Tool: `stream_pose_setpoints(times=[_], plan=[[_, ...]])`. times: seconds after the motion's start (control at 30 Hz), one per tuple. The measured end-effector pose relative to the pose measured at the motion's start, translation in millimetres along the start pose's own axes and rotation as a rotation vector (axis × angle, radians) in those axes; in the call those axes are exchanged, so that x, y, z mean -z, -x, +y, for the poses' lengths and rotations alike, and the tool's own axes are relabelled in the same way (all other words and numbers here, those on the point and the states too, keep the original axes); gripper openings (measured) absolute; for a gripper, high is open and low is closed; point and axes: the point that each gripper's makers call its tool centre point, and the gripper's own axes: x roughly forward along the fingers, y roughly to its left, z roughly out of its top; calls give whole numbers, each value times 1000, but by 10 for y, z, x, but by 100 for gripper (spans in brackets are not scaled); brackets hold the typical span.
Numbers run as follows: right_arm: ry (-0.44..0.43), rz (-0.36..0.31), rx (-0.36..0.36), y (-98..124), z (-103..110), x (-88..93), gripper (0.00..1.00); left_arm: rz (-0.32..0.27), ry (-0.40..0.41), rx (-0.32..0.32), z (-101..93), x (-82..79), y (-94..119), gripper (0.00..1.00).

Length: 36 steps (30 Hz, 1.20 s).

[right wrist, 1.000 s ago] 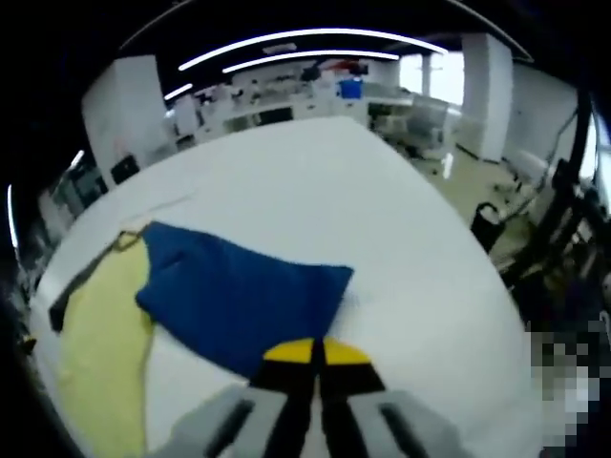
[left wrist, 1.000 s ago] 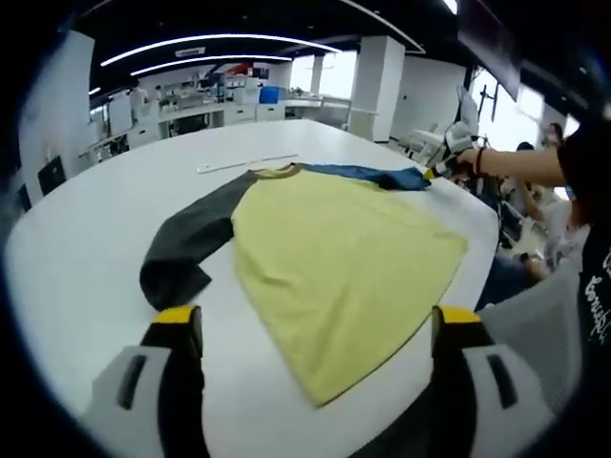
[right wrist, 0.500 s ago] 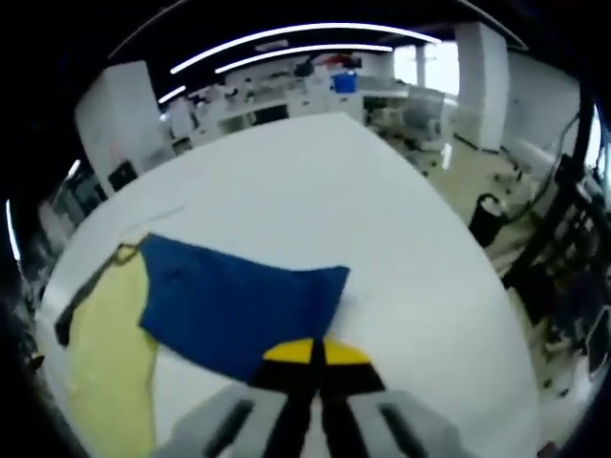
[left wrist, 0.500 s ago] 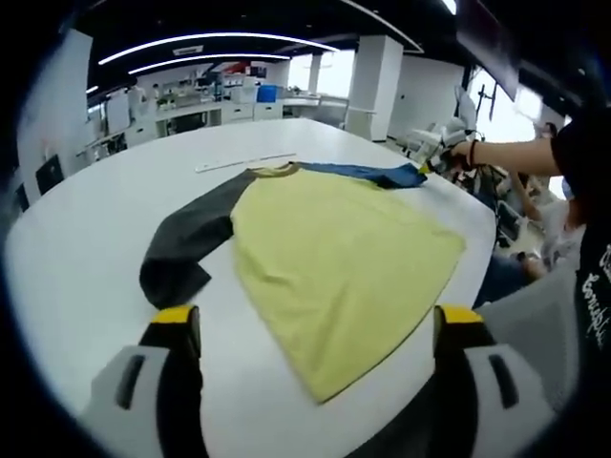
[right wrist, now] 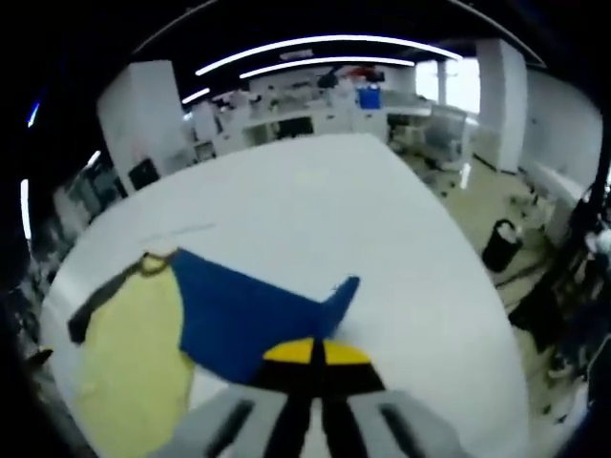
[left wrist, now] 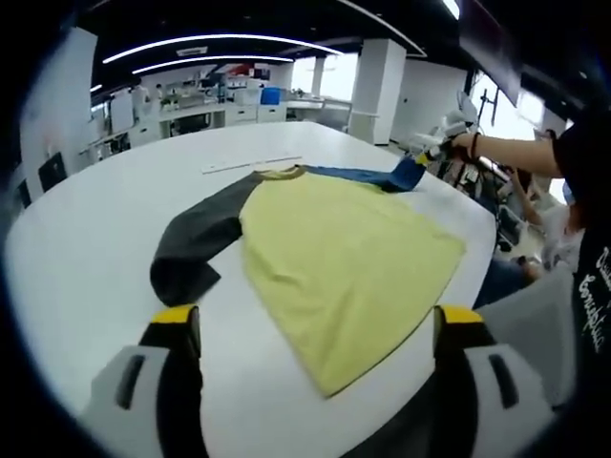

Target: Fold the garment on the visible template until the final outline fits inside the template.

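A shirt with a yellow body (left wrist: 339,262), a dark grey sleeve (left wrist: 196,243) and a blue sleeve (left wrist: 368,175) lies spread on the white table (left wrist: 86,239). My left gripper (left wrist: 315,329) hovers open above the near table edge, its yellow-tipped jaws wide apart and holding nothing. My right gripper (right wrist: 313,353) is shut on the cuff end of the blue sleeve (right wrist: 248,310), which is raised off the table with a corner pointing up. In the left gripper view the right gripper (left wrist: 441,134), held by a person's hand, lifts that sleeve at the far right.
A thin pale strip (left wrist: 250,163) lies on the table beyond the collar. A person's arm (left wrist: 520,153) reaches in from the right. Desks, pillars and equipment stand in the background; the floor (right wrist: 516,239) drops away past the table's right edge.
The right gripper has lifted the blue sleeve's end, so the sleeve now tents up with a raised corner. The left gripper stays still and open.
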Motion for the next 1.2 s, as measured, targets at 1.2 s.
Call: stream_pose_setpoints(times=[1.2], plan=[[144, -17, -136, -233, 1110, -506, 0, -37, 11, -32, 104, -5, 102, 99]])
